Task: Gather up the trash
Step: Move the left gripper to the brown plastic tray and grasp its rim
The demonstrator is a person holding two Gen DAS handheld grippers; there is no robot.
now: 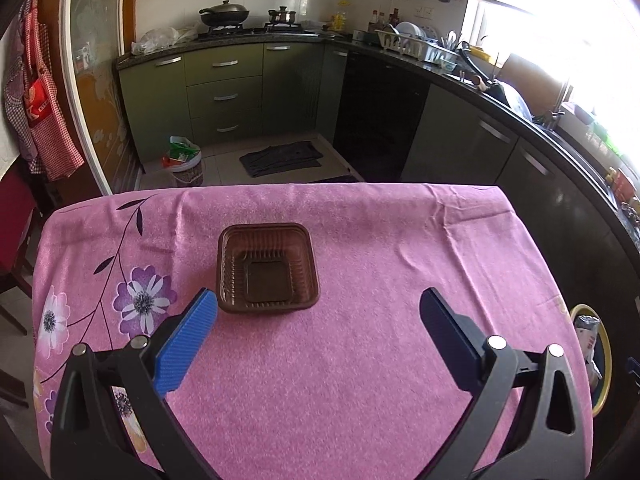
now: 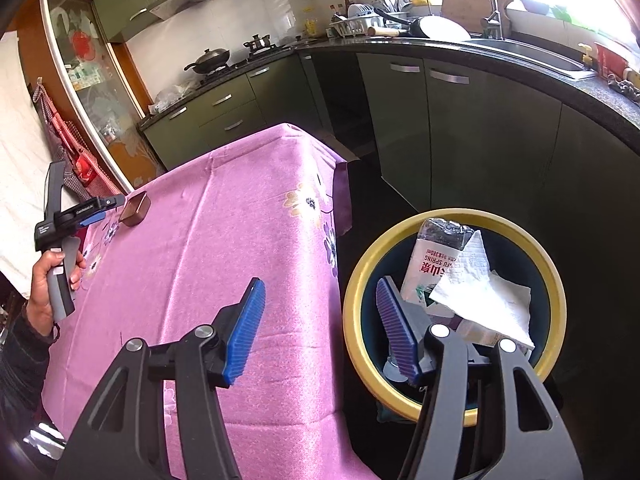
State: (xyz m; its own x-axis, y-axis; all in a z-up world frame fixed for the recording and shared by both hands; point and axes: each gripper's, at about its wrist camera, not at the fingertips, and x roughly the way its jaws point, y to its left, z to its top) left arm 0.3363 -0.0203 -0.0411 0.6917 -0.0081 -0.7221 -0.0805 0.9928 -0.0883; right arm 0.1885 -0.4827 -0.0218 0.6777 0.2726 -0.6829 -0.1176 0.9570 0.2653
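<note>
Lay on the pink tablecloth: brown plastic tray, just ahead of the left gripper, jaws spread wide, empty, its left pad tip beside the tray's near corner. Spread apart and empty too: right gripper, over the table edge and the yellow-rimmed bin. Cut off in the left view: the bin. Shown only in the right view: bottle and tissue inside, and the hand gripping the left gripper's handle.

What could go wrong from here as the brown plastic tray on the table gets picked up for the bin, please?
1. The brown plastic tray looks thin and ribbed; the left hand-held gripper, open just short of it, might crush it or let it slip.
2. The pink tablecloth lies loose and wrinkled, so a low finger could snag it.
3. The yellow-rimmed bin already holds a bottle and a paper towel; the tray may perch on top.
</note>
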